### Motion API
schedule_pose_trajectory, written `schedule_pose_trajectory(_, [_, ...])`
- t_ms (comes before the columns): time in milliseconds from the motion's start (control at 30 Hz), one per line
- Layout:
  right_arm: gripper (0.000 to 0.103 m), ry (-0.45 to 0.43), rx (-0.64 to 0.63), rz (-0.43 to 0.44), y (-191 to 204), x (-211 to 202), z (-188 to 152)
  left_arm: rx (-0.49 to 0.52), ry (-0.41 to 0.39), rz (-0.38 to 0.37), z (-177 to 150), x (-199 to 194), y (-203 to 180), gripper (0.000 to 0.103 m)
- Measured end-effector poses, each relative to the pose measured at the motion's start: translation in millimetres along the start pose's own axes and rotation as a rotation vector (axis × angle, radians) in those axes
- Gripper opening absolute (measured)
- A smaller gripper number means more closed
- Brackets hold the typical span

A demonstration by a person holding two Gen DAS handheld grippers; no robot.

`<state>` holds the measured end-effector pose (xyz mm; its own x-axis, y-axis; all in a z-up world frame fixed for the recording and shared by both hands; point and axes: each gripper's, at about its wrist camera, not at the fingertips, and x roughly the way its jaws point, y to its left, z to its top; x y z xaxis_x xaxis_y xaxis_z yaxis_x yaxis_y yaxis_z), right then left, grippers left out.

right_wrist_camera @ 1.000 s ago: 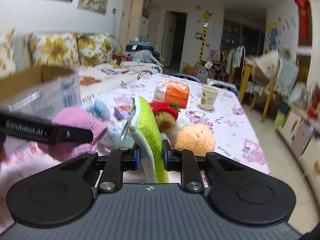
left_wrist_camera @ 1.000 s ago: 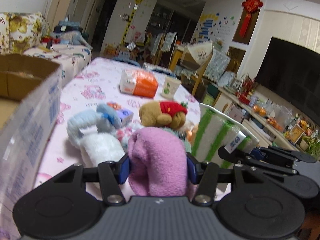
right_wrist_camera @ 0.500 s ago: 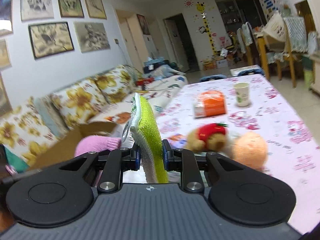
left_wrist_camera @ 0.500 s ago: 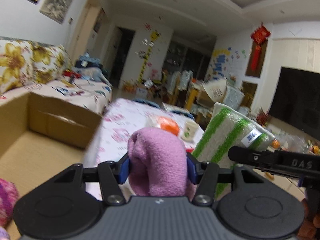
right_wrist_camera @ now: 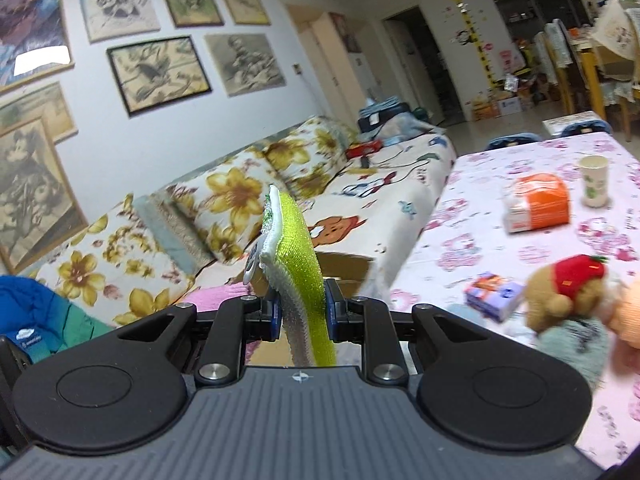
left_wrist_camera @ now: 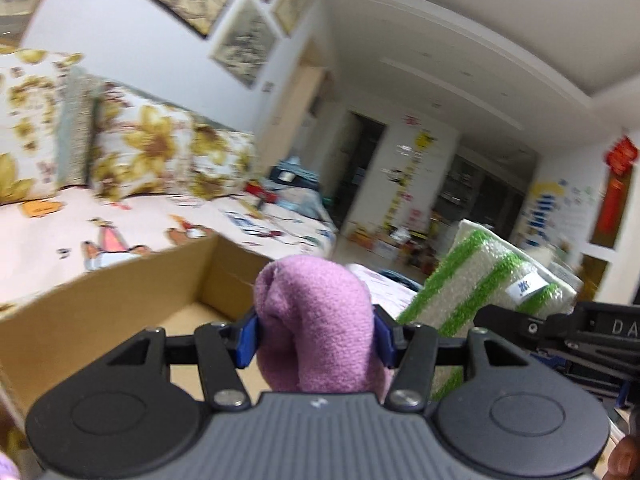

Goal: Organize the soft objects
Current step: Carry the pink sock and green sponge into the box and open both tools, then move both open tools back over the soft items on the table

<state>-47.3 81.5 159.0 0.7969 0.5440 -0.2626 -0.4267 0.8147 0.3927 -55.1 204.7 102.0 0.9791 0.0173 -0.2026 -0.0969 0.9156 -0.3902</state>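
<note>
I have the pink towel bunched up between the blue pads of my left gripper, carried over the open cardboard box, which I take to be where the soft things go. The pads press into the roll from both sides, so the fingers stand about as far apart as the squashed bundle is thick, and the fabric bulges above and below them.

My right gripper pinches the green sponge cloth on edge, upright, its white label hanging off the left face. These fingers stand much closer together, since the cloth is thin and flat. In the left view it hangs just beside the towel, with the right tool's black frame below it.

I judge both pieces are held high so they clear the box wall before release.

Further out, on the table with the pink cloth, a bear with a red hat waits beside other plush, then an orange pack and a paper cup. Behind is a flowered sofa.
</note>
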Motion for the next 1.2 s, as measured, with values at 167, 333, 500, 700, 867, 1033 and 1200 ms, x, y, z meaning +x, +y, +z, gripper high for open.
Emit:
schedule_pose_trajectory(167, [0.025,0.051,-0.011,0.029,16.3,25.2,-0.3,-0.048,0.046,0.108,1.1,7.2,22.2,0.055])
schedule_pose_trajectory(333, [0.026,0.108,0.01,0.038,19.6,48.5,-6.4,-0.063,0.091,0.167,1.0,13.0,31.2,0.055])
schedule_pose_trajectory(500, [0.035,0.166,-0.01,-0.005,24.3,58.8,-15.7,-0.057,0.113,0.18,0.2,14.1,33.8,0.056])
schedule_pose_trajectory(700, [0.092,0.111,0.012,-0.036,19.1,40.7,-11.7,-0.055,0.084,0.196,2.3,11.0,33.8,0.071])
schedule_pose_trajectory(867, [0.098,0.049,0.014,-0.091,14.9,17.8,-7.8,-0.021,0.056,0.191,2.4,8.0,26.5,0.082])
schedule_pose_trajectory(1033, [0.101,0.008,0.029,-0.151,3.5,-3.6,-10.4,0.023,0.021,0.151,2.0,6.0,17.1,0.102])
schedule_pose_trajectory(1200, [0.101,-0.017,0.033,-0.215,-8.6,-17.5,-15.7,0.095,0.03,0.107,-3.2,7.8,2.3,0.102])
